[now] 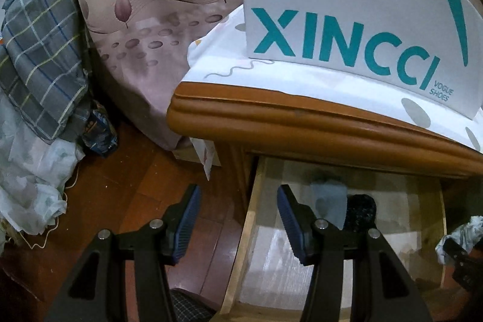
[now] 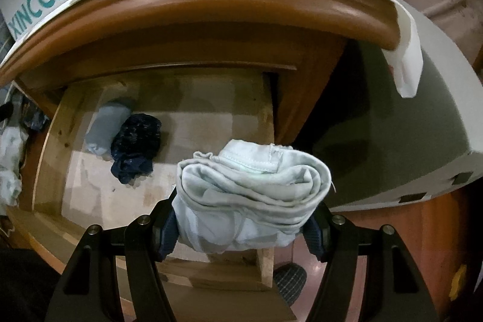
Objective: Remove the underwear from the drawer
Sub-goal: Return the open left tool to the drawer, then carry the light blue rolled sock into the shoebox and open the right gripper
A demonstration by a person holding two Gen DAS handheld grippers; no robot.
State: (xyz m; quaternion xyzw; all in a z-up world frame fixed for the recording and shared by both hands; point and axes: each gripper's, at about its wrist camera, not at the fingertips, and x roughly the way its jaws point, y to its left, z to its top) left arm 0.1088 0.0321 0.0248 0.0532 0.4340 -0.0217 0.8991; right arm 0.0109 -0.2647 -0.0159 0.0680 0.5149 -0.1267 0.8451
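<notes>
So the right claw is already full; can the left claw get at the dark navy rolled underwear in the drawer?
Probably yes: the left claw is open and empty above the open wooden drawer, and nothing covers the dark navy rolled underwear.

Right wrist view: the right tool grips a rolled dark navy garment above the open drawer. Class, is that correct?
Not quite. The garment in the right tool is pale grey, as the right wrist view shows. The dark navy one lies in the drawer.

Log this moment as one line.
right tongs: gripping pale roll | left tongs: open, empty | drawer: open, blue roll and dark pair inside
</notes>
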